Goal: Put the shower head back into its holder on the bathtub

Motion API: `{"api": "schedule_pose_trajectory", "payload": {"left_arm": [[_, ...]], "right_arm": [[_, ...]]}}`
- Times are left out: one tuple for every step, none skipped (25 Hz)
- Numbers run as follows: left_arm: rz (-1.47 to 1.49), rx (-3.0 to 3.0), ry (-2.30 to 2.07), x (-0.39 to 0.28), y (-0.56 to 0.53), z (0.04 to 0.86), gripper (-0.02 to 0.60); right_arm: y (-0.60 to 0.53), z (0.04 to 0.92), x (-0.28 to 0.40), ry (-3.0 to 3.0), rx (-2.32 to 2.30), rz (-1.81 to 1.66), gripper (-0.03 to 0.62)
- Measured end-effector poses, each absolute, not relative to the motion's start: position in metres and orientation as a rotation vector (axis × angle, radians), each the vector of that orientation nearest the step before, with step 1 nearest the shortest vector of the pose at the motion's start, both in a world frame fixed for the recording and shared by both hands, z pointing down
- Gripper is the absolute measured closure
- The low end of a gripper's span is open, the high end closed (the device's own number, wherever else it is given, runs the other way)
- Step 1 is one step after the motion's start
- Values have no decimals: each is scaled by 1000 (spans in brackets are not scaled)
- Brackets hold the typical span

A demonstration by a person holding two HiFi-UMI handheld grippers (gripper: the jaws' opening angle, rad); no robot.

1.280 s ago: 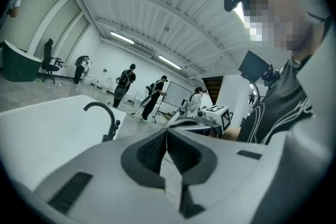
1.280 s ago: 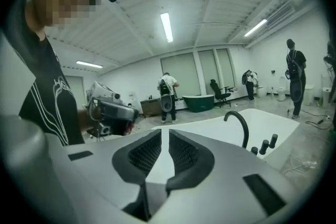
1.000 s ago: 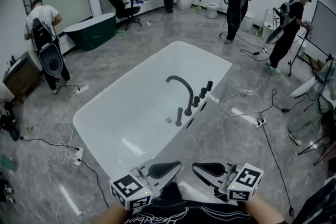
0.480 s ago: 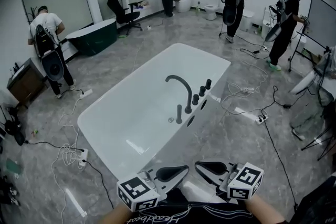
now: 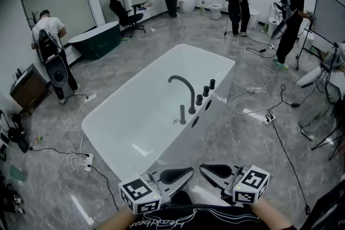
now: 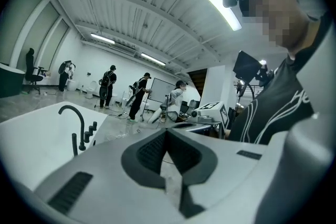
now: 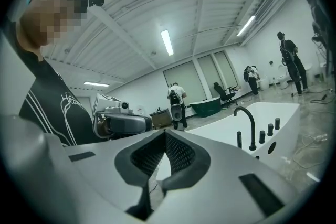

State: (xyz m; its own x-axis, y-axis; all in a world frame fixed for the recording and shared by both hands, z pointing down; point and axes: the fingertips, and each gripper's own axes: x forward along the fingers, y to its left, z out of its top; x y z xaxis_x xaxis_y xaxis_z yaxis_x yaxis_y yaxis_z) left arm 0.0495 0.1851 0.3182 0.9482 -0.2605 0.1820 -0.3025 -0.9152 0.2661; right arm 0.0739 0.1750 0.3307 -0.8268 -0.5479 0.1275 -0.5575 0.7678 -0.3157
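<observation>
Both grippers are empty. Left gripper (image 5: 183, 172): jaws fully together, nothing between them. Right gripper (image 5: 207, 169): same. Both sit low at the person's chest, tips turned in toward each other, not toward the tub.

The bathtub (image 5: 135, 116) lies ahead of and beyond both grippers, well apart. On its rim are an arched spout (image 5: 183, 89), a row of three knobs (image 5: 205, 92), and a slim black upright (image 5: 183, 114) just beside the spout base, on the gripper side. That upright is likely the shower head, long axis vertical. The holder is too small to make out, so whether it's seated can't be told.

Key relation: the upright lies off the left gripper's left flank and the right gripper's right flank. Either one must swing outward to face it. It's roughly centred between them, neither hand clearly nearer.
</observation>
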Motion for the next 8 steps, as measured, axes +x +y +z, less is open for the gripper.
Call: {"api": "schedule_pose_trajectory", "payload": {"left_arm": [[203,2814,-403,51,189,315,577],[198,2818,-392,53,192,312,577],[196,2824,-386,55,194,309,577],[198,2830,-385,58,197,307,577],[204,2837,-387,60,199,305,577],[212,2841,-388,62,202,305,577],[221,2845,-390,65,205,304,577],[231,2848,-391,67,208,304,577]], "right_arm": [[178,328,74,-2930,918,534,580],[180,326,75,-2931,921,529,580],[183,324,77,-2932,924,522,580],[186,322,79,-2935,928,514,580],[188,320,82,-2938,931,509,580],[191,319,84,-2940,933,505,580],[194,318,87,-2942,935,502,580],[197,317,89,-2944,936,500,580]]}}
